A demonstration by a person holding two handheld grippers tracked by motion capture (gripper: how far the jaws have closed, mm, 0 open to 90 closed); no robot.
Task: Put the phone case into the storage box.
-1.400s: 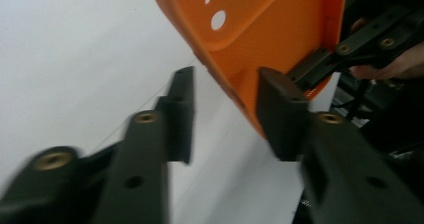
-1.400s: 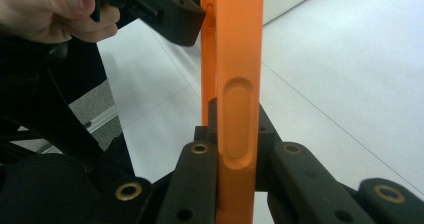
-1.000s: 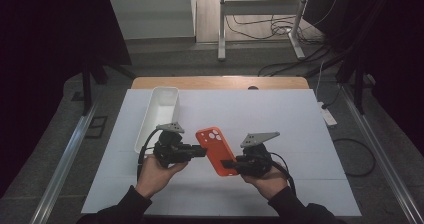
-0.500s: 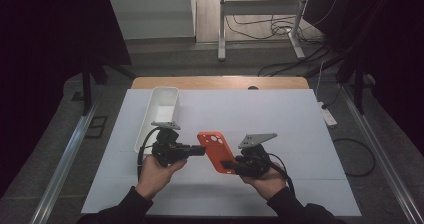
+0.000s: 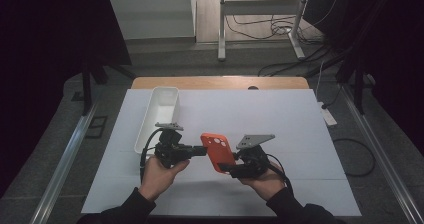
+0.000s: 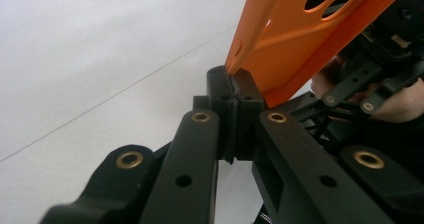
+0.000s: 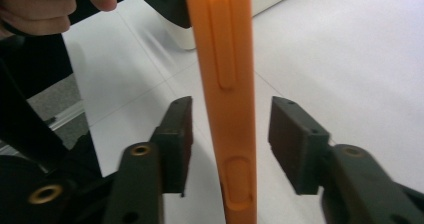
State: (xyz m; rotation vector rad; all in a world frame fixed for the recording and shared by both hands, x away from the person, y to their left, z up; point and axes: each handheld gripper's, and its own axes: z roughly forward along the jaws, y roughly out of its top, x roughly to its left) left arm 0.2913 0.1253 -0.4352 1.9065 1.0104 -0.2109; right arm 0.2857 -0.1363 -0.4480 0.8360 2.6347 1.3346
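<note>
- White table [image 5: 300, 134], dark room behind, cables on the floor.
- Orange case [image 5: 218, 151] is in the air above the table, between both grippers.
- Left gripper [image 6: 234, 86] is clamped on the case's corner; pads pressed tight.
- Right gripper [image 7: 231, 144] has just been opening; case edge sits between its pads, touching neither.
- Step looks like a handover, right to left.
- Next: right backs straight off without clipping the case.
- White bin [image 5: 159, 115] sits just behind the left gripper, likely the drop spot; path looks free.
</note>
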